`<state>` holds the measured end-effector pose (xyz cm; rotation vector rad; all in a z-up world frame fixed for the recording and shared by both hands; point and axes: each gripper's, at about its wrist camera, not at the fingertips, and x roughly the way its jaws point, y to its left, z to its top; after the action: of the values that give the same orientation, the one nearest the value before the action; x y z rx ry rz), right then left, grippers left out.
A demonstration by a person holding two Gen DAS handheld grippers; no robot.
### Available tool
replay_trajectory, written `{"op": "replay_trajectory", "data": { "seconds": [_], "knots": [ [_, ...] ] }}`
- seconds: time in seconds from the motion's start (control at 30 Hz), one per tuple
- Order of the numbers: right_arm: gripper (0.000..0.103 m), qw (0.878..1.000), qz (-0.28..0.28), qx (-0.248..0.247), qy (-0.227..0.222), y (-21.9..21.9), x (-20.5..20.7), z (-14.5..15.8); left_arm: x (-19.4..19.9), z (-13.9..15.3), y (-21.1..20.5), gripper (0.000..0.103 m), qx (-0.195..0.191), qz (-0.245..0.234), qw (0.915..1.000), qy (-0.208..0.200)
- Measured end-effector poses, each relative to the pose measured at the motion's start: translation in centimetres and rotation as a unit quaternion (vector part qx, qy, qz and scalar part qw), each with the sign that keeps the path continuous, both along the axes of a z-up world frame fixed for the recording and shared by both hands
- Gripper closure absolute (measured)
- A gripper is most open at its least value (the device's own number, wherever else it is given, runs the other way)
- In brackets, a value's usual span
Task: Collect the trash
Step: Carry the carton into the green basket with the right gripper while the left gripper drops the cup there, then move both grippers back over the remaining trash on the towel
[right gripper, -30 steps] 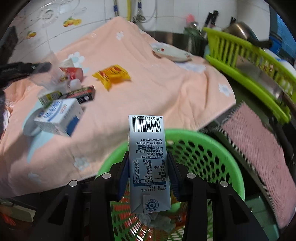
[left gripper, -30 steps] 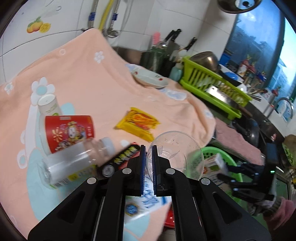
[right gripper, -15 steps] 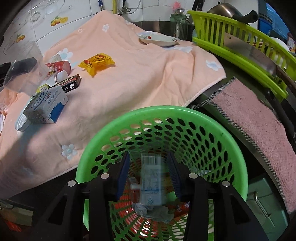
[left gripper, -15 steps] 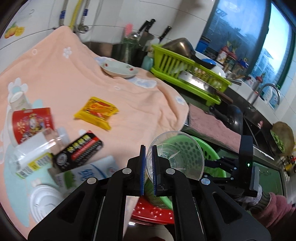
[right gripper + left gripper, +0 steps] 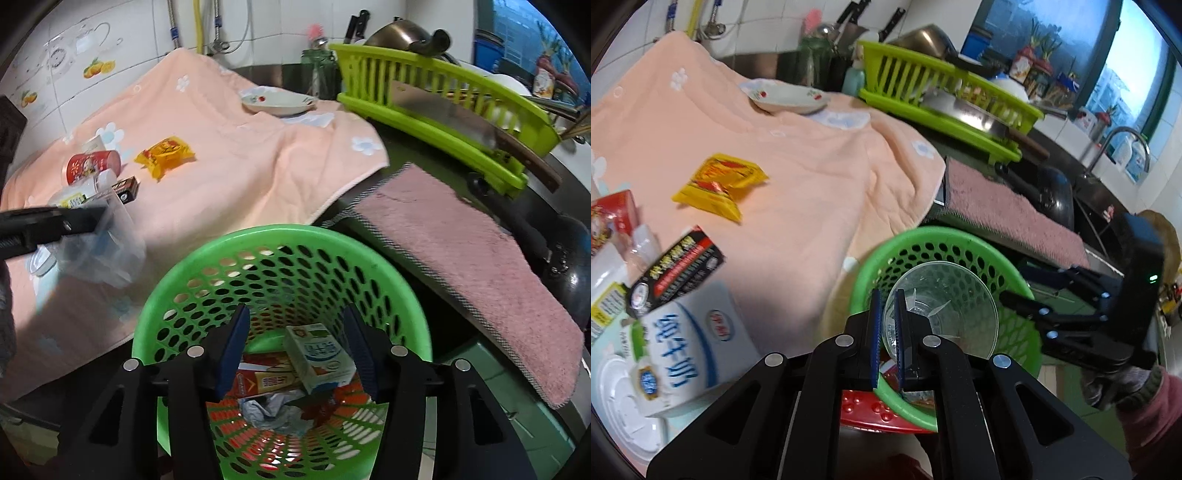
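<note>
Left tongs (image 5: 887, 332): pinching the rim of a clear plastic cup (image 5: 942, 310), held over the green basket (image 5: 871, 258).
Right tongs (image 5: 295, 341): opening, nothing between them, over the basket.
Milk carton (image 5: 317, 352): lying inside the basket.
Yellow wrapper (image 5: 718, 186): on the peach towel (image 5: 812, 166).

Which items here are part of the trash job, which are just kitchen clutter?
Job:
- green basket
- clear cup, pinched in left gripper
- carton, in basket under the opening, empty right gripper
- yellow wrapper
- milk carton
- black box

Clutter:
- plate
- dish rack
- pink mat
</note>
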<state>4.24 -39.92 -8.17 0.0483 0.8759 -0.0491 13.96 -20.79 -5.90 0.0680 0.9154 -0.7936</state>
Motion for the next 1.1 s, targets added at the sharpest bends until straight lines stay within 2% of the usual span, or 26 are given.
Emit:
{"op": "replay_trajectory", "data": {
  "seconds": [0.4,0.57,0.63,0.73,0.83,0.93,1.1],
  "knots": [
    [0.050,1.000,-0.013,0.003,-0.012,-1.1,-1.4,0.6,-0.3,-2.5,-3.0,0.093,0.011,-0.013,0.9996,0.023],
    [0.050,1.000,-0.012,0.005,-0.014,-0.9,-1.4,0.7,-0.6,-2.3,-2.8,0.075,0.008,-0.015,0.9997,0.019],
    [0.050,1.000,-0.011,0.004,-0.015,-0.7,-1.4,0.8,-0.7,-2.1,-2.4,0.074,0.006,-0.014,0.9997,0.017],
    [0.048,1.000,-0.007,0.003,-0.016,-0.3,-1.4,0.9,-0.9,-1.7,-2.0,0.066,0.004,-0.010,0.9999,0.011],
    [0.047,1.000,-0.004,0.003,-0.017,0.2,-1.3,1.0,-1.3,-1.2,-1.4,0.065,0.004,-0.007,1.0000,0.001],
    [0.046,1.000,0.002,0.001,-0.019,0.7,-1.1,1.2,-1.6,-0.6,-0.6,0.058,0.011,0.004,0.9999,-0.011],
    [0.043,1.000,0.013,0.000,-0.023,1.8,-0.7,1.7,-1.7,0.3,1.6,0.055,0.017,0.028,0.9991,-0.026]
  ]
}}
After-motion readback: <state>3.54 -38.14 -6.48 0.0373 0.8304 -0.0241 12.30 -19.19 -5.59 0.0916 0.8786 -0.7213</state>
